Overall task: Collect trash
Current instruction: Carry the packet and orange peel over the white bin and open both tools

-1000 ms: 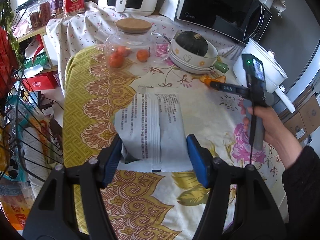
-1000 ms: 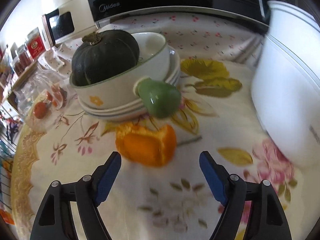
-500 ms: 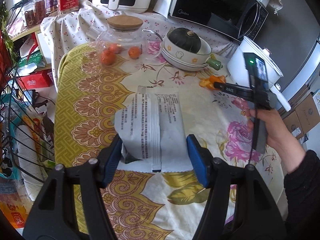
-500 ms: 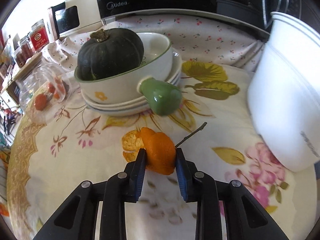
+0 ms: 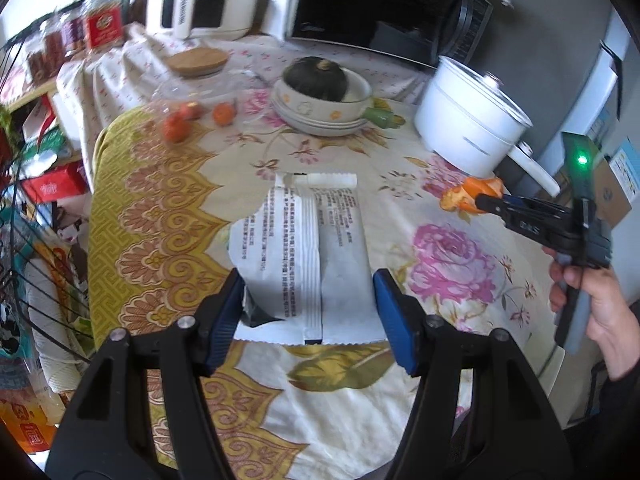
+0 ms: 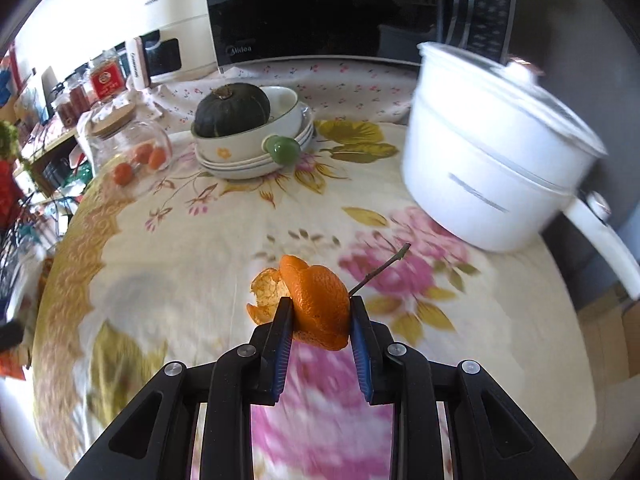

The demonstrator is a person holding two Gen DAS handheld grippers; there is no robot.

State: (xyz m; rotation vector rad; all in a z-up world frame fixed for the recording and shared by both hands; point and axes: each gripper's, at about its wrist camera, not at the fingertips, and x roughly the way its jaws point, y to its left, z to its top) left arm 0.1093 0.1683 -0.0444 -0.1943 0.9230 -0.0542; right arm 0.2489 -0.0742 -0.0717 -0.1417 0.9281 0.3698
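Note:
My right gripper [image 6: 320, 320] is shut on an orange peel [image 6: 316, 300] with a thin twig, and holds it above the floral tablecloth. It also shows in the left wrist view [image 5: 480, 202] with the peel [image 5: 472, 192] at its tip. My left gripper [image 5: 308, 308] is open, its blue pads on either side of the near end of a white printed wrapper [image 5: 304, 248]. The wrapper lies flat on the table.
A white electric pot [image 6: 488, 160] stands at the right. Stacked bowls with a dark green squash [image 6: 232, 110] sit at the back. A glass jar [image 6: 128, 144] with small tomatoes is at the left. A microwave [image 6: 320, 8] stands behind. A wire rack [image 5: 24, 240] is off the table's left edge.
My right gripper closed on the orange peel, lifted it off the table and pulled back from the bowls. My left gripper stayed open over the wrapper.

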